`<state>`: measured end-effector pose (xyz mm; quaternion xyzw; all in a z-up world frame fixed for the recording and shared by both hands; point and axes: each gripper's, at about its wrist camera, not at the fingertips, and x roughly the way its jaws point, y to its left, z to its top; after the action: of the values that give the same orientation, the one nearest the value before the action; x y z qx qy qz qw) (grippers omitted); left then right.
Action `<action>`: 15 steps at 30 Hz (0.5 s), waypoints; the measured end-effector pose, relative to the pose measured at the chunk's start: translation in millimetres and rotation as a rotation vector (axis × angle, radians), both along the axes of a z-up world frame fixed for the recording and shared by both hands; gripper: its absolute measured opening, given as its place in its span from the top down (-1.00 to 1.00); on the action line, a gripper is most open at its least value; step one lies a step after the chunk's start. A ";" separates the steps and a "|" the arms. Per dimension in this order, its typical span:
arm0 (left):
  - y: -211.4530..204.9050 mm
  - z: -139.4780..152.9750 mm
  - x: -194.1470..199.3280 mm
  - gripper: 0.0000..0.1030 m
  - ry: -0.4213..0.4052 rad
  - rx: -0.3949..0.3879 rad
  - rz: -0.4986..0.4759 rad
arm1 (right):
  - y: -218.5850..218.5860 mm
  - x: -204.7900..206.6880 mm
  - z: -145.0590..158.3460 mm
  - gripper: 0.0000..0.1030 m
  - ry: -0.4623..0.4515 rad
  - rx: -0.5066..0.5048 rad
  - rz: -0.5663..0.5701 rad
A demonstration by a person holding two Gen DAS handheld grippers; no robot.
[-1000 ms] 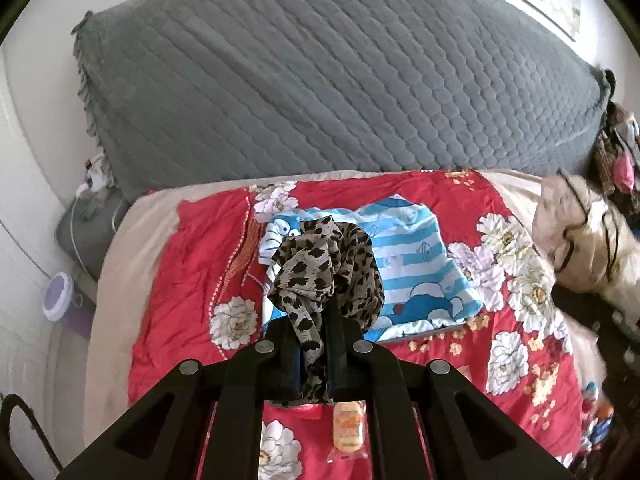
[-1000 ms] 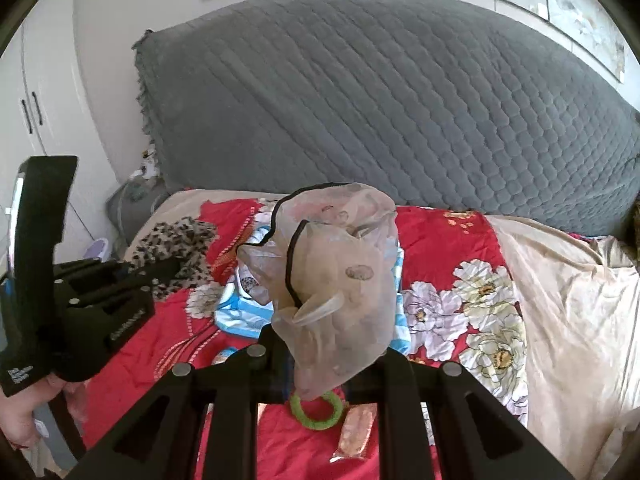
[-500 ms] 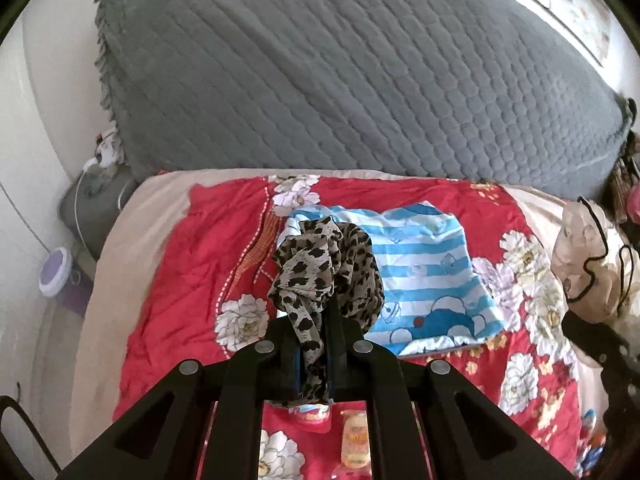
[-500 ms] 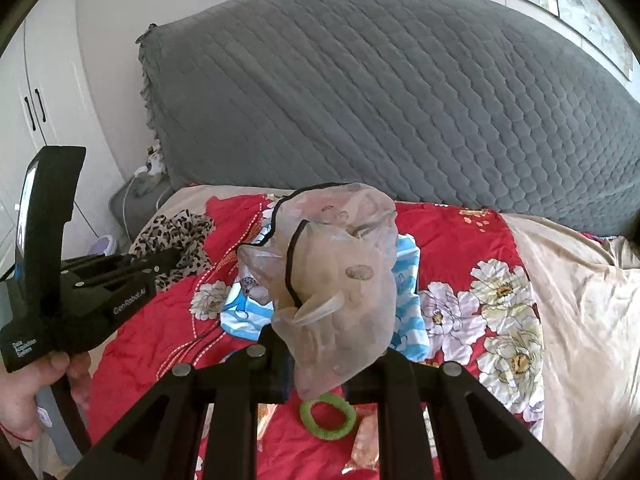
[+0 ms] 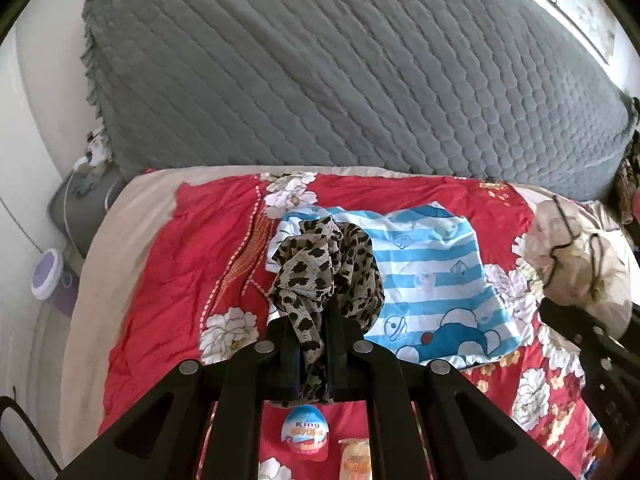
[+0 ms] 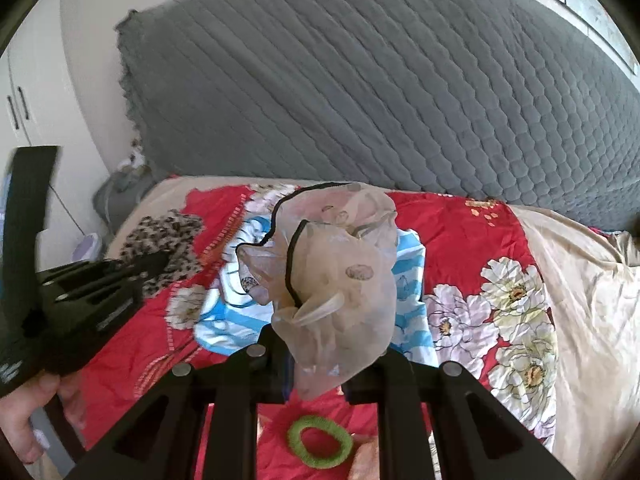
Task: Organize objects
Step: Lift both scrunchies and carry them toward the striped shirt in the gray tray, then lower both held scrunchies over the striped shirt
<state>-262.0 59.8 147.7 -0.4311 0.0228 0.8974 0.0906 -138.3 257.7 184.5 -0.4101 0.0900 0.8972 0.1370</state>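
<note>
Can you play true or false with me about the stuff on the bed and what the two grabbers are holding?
1. The left hand-held gripper is clamped on a leopard-print fabric scarf. True.
2. The right hand-held gripper is empty. False: it pinches a sheer beige fabric piece with black trim.
3. A blue-and-white striped cartoon shirt lies flat on the red floral bedsheet. True.
4. The fuzzy hair ring on the sheet is purple. False: it is green.
5. A blue egg-shaped treat lies on the sheet below the left gripper. True.
</note>
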 end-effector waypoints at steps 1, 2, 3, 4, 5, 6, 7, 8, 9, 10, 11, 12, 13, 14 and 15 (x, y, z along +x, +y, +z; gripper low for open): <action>0.8 -0.9 -2.0 0.83 0.002 0.002 -0.006 | 3.6 -5.4 -2.6 0.67 -0.020 -0.002 -0.009; 1.9 -2.2 -3.7 0.83 0.003 0.002 -0.012 | 4.6 -7.7 -4.1 0.67 -0.036 0.002 -0.009; 3.4 -4.5 -6.1 0.83 0.003 -0.003 -0.027 | 5.2 -9.6 -5.5 0.67 -0.050 0.011 -0.009; 5.4 -7.0 -7.9 0.83 0.003 -0.010 -0.038 | 4.0 -10.7 -7.3 0.67 -0.057 0.023 -0.003; 6.5 -9.7 -10.1 0.83 0.002 -0.021 -0.043 | 2.1 -9.6 -9.7 0.67 -0.052 0.032 0.011; 6.6 -13.8 -13.2 0.83 -0.003 -0.024 -0.041 | 1.2 -8.6 -11.8 0.67 -0.046 0.037 0.012; 6.4 -16.4 -15.4 0.83 -0.008 -0.017 -0.037 | 1.3 -8.3 -14.8 0.67 -0.042 0.036 0.010; 6.2 -20.1 -17.7 0.83 -0.011 -0.012 -0.032 | 3.1 -8.7 -18.6 0.67 -0.035 0.022 0.001; 6.7 -23.7 -19.6 0.83 -0.011 -0.012 -0.029 | 5.6 -9.6 -22.3 0.67 -0.020 0.007 -0.011; 6.6 -28.2 -22.1 0.83 -0.014 -0.008 -0.024 | 7.4 -11.0 -25.2 0.67 -0.014 0.001 -0.012; 6.7 -32.1 -24.2 0.83 -0.020 -0.001 -0.023 | 9.0 -14.0 -29.2 0.67 -0.016 0.000 -0.011; 6.6 -35.6 -25.8 0.83 -0.024 0.008 -0.024 | 9.2 -17.9 -31.7 0.67 -0.021 0.007 -0.009; 7.5 -40.4 -27.3 0.83 -0.026 0.015 -0.028 | 9.6 -21.4 -33.6 0.67 -0.021 0.015 -0.004; 8.1 -43.8 -28.2 0.83 -0.025 0.011 -0.033 | 9.5 -24.7 -34.1 0.67 -0.022 0.017 0.000; 9.4 -48.0 -29.4 0.83 -0.022 0.001 -0.038 | 10.4 -29.2 -34.8 0.67 -0.028 0.017 0.005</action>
<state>-291.4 69.2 99.7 -0.4402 0.0295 0.8909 0.1082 -167.6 268.1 149.7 -0.4214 0.0793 0.8925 0.1397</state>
